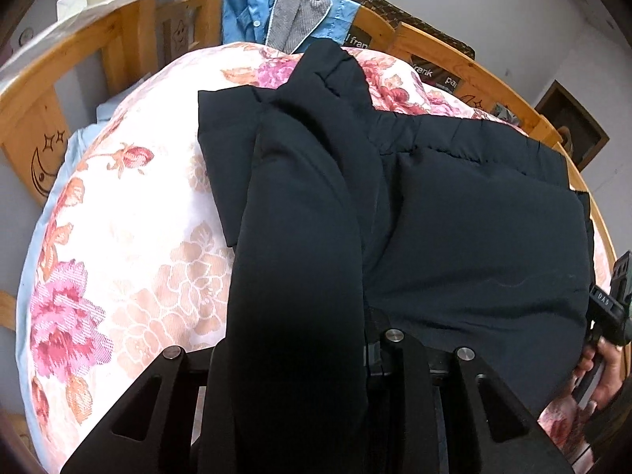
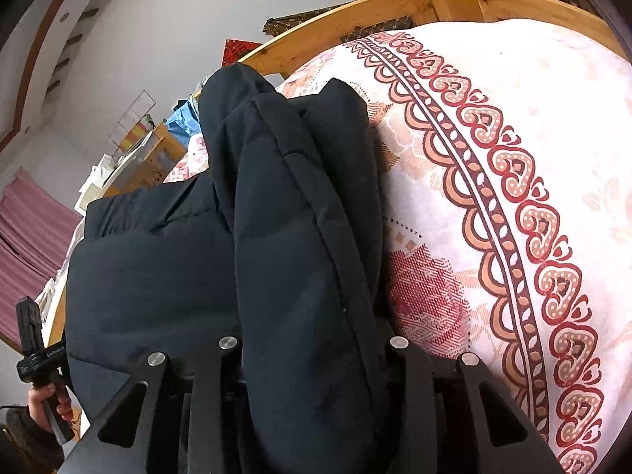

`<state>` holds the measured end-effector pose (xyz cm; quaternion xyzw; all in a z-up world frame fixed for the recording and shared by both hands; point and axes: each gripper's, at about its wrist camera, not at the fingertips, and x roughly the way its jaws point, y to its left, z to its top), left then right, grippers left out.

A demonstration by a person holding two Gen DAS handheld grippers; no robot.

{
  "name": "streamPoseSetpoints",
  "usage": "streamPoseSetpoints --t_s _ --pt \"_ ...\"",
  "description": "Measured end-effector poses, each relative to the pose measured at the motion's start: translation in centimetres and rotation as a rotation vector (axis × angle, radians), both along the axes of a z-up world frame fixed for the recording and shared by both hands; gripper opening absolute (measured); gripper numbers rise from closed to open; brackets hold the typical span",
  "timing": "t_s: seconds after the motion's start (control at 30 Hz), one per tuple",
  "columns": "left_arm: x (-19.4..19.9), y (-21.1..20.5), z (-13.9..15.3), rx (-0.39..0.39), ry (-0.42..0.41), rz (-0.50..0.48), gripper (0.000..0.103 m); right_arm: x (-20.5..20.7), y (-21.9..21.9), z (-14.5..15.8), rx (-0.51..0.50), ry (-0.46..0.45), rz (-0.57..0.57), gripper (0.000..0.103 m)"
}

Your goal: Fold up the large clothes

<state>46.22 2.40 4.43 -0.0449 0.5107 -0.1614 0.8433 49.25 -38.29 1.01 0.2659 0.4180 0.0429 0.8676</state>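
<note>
Both grippers are clamped on the dark padded jacket point(image 1: 454, 229) — the left gripper point(image 1: 296, 355) on one sleeve, the right gripper point(image 2: 312, 355) on the other — likely to draw both sleeves in over the body together. It lies spread on the floral quilt point(image 1: 130, 237), inside a wooden bed frame point(image 1: 118, 27).

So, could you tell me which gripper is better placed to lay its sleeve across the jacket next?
Probably left gripper: its sleeve already lies over the jacket body.
</note>
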Motion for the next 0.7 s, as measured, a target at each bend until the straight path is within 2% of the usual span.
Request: streamPoseSetpoints --t_s 0.17,0.23,0.33,0.53,0.7 --pt "1.5 -0.5 -1.6 -0.058 -0.012 0.015 0.021 -0.5 -0.2 0.1 -0.001 -0.015 -0.01 0.034" --pt "1.0 0.2 -1.2 -0.093 -0.025 0.029 0.018 -1.1 0.1 0.9 0.004 -0.039 -0.025 0.029" --pt "1.0 0.6 0.0 -0.09 -0.035 0.023 0.016 -2.1 -0.1 2.3 0.036 -0.071 -0.039 0.024" --pt "0.7 0.6 3.0 -0.087 -0.036 -0.014 0.014 -4.6 0.6 6.2 -0.004 -0.107 -0.002 0.021" --pt "-1.6 0.9 5.4 -0.077 -0.057 -0.059 0.014 -7.7 1.4 8.8 -0.026 -0.14 0.018 0.021"
